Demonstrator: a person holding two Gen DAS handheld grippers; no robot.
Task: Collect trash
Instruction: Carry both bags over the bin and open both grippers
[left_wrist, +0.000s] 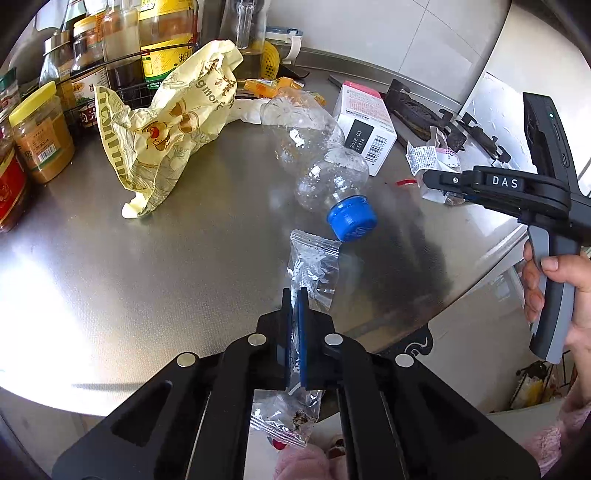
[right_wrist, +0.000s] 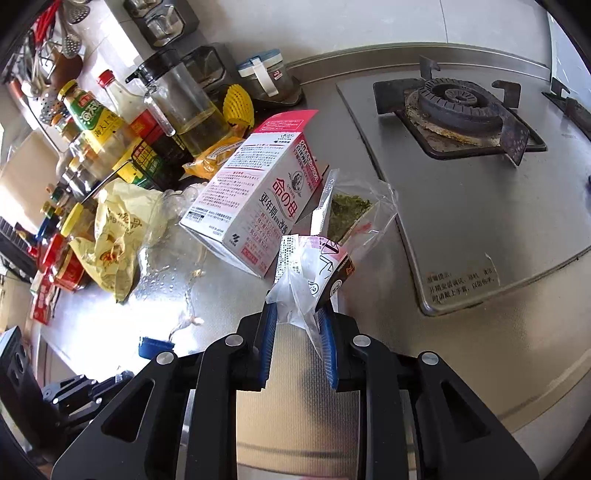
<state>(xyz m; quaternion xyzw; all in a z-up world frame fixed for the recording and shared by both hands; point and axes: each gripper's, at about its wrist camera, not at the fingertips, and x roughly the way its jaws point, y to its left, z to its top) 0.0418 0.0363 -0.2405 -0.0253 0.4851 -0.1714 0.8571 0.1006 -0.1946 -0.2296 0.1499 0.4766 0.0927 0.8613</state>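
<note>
Clear wrapper clamped in my left gripper; right gripper pinches crumpled packet. Only right view shows burner.

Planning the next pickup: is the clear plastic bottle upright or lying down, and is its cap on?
Lying down. The plastic bottle rests on its side on the steel counter, blue cap still on.

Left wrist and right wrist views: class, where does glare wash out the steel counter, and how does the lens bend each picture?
Left wrist view: glare burns the counter white at the left, and the counter's edge bows into a curve. Right wrist view: bright streaks lie beside the crushed bottle, while the stove top curves outward; dark corners frame both views.
</note>
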